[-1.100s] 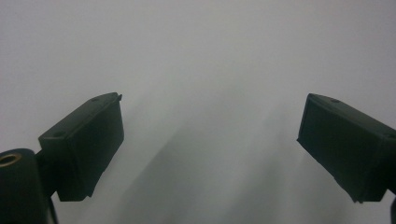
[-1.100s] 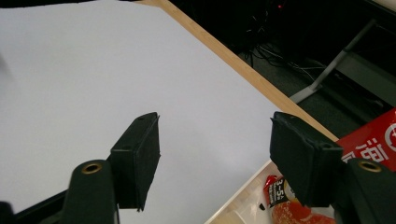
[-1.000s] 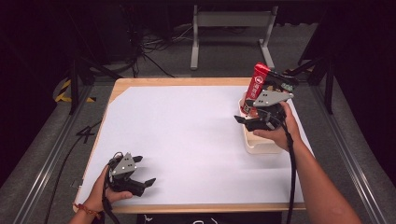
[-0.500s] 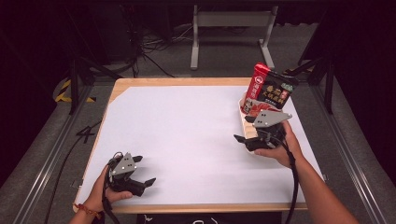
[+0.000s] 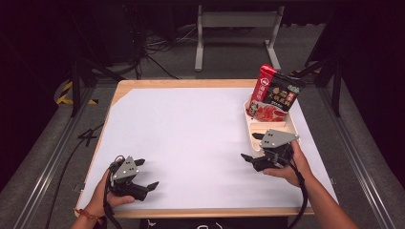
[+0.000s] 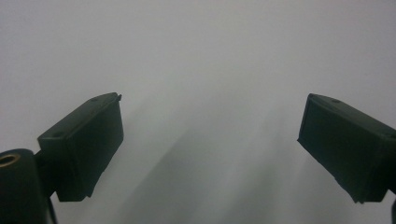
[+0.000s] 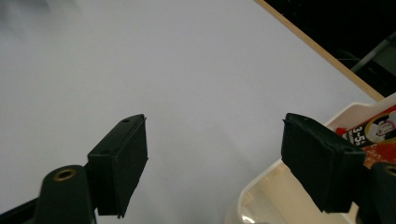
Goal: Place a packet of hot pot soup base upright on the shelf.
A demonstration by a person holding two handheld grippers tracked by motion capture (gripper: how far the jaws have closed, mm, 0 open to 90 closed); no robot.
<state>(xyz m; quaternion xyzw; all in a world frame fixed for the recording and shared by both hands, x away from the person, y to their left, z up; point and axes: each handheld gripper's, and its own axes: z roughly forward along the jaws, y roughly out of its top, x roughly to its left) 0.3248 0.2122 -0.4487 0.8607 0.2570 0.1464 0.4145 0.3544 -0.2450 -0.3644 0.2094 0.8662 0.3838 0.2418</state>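
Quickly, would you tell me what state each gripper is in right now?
Left gripper: open, nothing between the jaws.
Right gripper: open, jaws just been opening, nothing between them; the red packet stands in the tray.

light: bright from overhead on the white table sheet (image 5: 191, 138), room around it near black | shadows: soft, faint streaks on the sheet in the left gripper view | glare: none | blur: high view slightly soft; near jaws in both gripper views fuzzy-edged

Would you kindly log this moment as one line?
packet: leaning in tray | right gripper: open, empty, jaws just opened | left gripper: open, empty
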